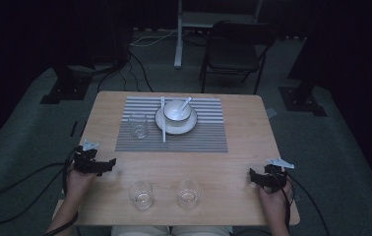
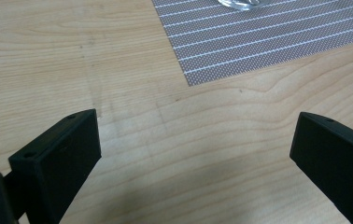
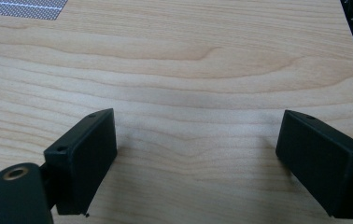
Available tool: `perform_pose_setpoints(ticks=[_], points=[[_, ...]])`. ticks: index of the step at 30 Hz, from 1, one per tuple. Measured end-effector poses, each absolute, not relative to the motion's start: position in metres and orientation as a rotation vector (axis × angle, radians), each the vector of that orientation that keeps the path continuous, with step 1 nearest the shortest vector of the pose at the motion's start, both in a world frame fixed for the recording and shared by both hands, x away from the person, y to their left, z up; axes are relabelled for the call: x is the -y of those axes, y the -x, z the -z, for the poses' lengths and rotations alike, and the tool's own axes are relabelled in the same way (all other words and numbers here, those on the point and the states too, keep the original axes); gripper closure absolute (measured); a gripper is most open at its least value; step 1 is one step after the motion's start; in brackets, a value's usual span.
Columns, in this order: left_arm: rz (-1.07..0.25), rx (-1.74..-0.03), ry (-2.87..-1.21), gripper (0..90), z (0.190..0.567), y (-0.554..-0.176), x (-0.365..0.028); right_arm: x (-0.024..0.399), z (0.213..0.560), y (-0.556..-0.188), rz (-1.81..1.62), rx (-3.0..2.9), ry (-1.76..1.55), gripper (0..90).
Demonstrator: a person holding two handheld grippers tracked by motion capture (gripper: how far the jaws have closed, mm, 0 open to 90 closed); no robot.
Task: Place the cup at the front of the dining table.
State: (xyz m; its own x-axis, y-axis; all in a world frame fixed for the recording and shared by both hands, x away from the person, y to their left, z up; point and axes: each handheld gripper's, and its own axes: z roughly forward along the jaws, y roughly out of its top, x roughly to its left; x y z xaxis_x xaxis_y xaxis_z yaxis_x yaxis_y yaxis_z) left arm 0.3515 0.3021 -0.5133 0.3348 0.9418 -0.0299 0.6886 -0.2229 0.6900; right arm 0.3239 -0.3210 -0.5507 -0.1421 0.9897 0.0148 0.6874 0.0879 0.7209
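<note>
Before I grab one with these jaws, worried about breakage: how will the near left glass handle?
The near left glass looks clear and smooth, so it is probably slippery between hard jaws and fragile if squeezed. It stands upright, empty and short, so it is likely light and would slide on the bare table rather than tip.

The room is dim, its far walls lost in darkness, and a grey-green carpeted floor (image 1: pixel 21 118) spreads around a light wooden surface (image 1: pixel 243 142) with rounded corners. Behind it stands a dark folding chair (image 1: pixel 235 51), just beside a white metal stand leg (image 1: pixel 178 34), with a pale cable (image 1: pixel 149 40) and dark cables (image 1: pixel 135 66) trailing over the floor. Black stand bases sit on the carpet at left (image 1: pixel 63 86) and right (image 1: pixel 304 96), well apart from each other
</note>
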Motion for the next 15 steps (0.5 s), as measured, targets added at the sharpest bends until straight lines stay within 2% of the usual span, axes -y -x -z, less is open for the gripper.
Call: perform_pose_setpoints(ticks=[15], points=[[-0.581,-1.429,-1.948,2.0,0.522,-0.308,-0.321,0.321,0.551,-0.324,-0.817,-1.886,-1.648,11.8]])
